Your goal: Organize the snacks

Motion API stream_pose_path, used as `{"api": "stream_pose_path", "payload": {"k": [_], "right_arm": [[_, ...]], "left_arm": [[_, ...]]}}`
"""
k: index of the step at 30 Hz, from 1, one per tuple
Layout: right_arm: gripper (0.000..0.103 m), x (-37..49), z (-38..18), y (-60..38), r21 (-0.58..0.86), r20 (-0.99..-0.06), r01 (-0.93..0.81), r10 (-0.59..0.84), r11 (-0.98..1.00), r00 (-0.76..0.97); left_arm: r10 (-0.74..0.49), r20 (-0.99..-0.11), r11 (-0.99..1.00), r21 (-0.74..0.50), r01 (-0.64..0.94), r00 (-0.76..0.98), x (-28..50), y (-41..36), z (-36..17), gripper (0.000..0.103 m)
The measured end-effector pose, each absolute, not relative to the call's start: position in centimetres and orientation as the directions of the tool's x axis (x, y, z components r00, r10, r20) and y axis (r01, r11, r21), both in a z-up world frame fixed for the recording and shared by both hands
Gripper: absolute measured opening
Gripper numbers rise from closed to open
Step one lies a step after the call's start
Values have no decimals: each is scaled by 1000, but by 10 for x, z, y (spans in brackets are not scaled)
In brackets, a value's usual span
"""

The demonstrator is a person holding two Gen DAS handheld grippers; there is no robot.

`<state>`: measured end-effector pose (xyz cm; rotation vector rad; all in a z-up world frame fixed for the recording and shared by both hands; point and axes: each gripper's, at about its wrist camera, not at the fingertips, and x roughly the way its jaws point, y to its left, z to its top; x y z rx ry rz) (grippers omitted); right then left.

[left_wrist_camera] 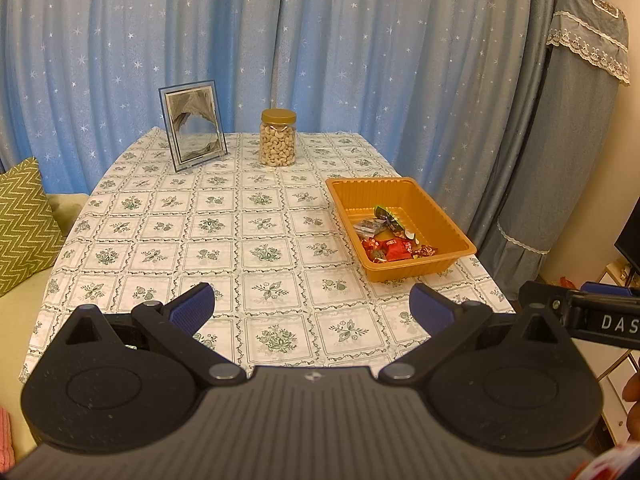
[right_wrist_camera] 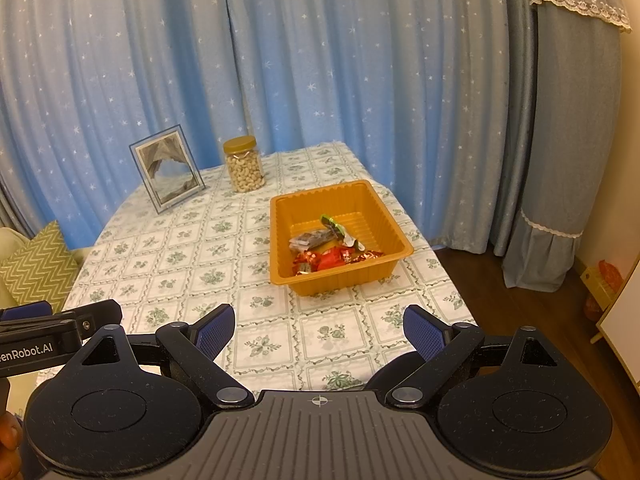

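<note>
Altogether: one tray (right_wrist_camera: pixel 280 240) — one jar (right_wrist_camera: pixel 244 166), two claws.

The left gripper (left_wrist_camera: pixel 312 310) and right gripper (right_wrist_camera: pixel 318 330) hover side by side over the bench's near edge, both level, jaws spread wide with nothing between their blue pads.

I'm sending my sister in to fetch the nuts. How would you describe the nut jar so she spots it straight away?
Go to the table with the floral check cloth in front of the blue star curtain. At its far edge stands the cashew jar, right of the picture frame and beyond the orange tray. It alone is clear, upright, gold-lidded and full of pale cashews.
</note>
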<state>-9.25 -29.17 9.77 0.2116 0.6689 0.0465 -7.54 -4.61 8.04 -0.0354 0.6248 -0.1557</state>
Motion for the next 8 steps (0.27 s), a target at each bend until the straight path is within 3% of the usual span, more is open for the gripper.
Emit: {"api": "stream_pose_path", "payload": {"k": [8], "right_arm": [[91, -92, 98, -292, 211, -607, 29, 107, 977, 787]], "left_arm": [[-148, -568, 989, -86, 120, 809, -76, -44, 79, 103]]}}
